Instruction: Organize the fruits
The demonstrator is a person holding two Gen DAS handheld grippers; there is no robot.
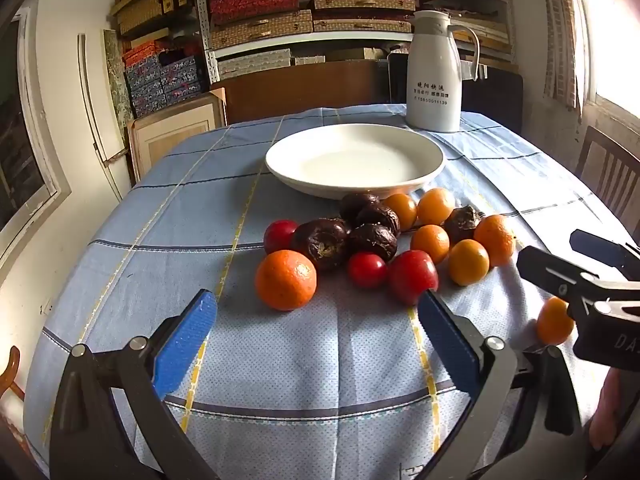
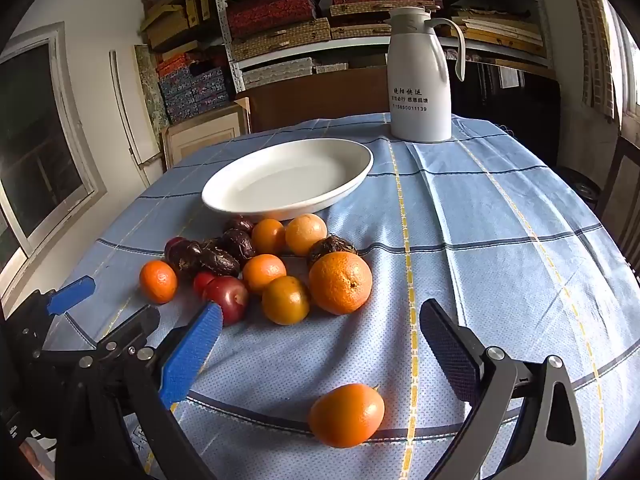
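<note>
A white plate (image 1: 276, 160) stands bare on the blue checked tablecloth; it also shows in the right wrist view (image 2: 224, 196). In front of it lies a heap of oranges (image 1: 285, 279), red plums (image 1: 412, 276) and dark wrinkled fruits (image 1: 322, 242). My left gripper (image 1: 318, 312) is open and holds nothing, just short of the nearest orange and plum. My right gripper (image 2: 322, 326) is open and holds nothing, near a large orange (image 2: 340, 282). A lone orange (image 2: 346, 415) lies between its fingers, close to the camera, not gripped. The right gripper also shows in the left wrist view (image 1: 576, 264).
A white thermos jug (image 1: 434, 72) stands behind the plate, also in the right wrist view (image 2: 420, 76). Shelves of boxes (image 1: 260, 4) line the back wall. A wooden chair (image 1: 612, 176) stands at the table's right. The left gripper shows at the left of the right wrist view (image 2: 72, 292).
</note>
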